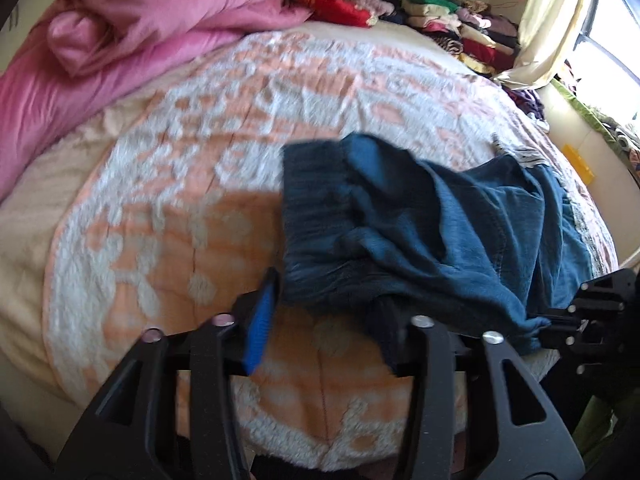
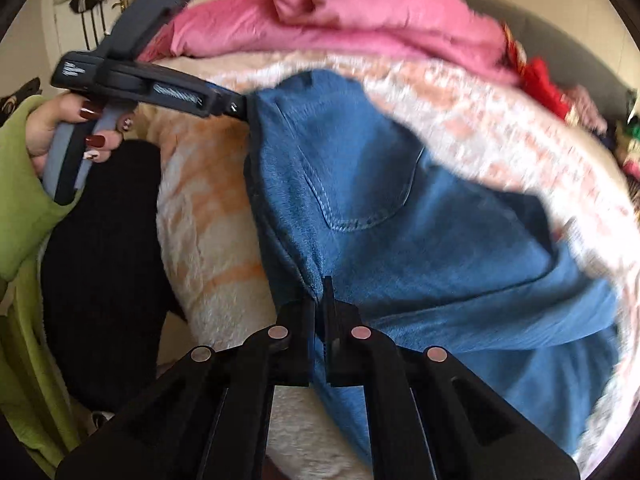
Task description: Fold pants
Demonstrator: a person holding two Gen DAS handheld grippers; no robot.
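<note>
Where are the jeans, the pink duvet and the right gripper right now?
jeans (image 2: 360, 184): right wrist view, on the back pocket panel.
pink duvet (image 1: 132, 40): left wrist view, on the bunched folds at the far side of the bed.
right gripper (image 2: 320, 300): right wrist view, between the jaws, closed on the jeans' edge.

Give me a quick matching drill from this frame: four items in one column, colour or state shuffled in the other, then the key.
Items
1. pants
2. duvet
3. right gripper
4. sleeve

Colour or state
A. green
B. pink, bunched at the far side of the bed
C. blue denim, held lifted at the waistband
D. jaws closed on fabric

Pairs: 1-C, 2-B, 3-D, 4-A
</note>
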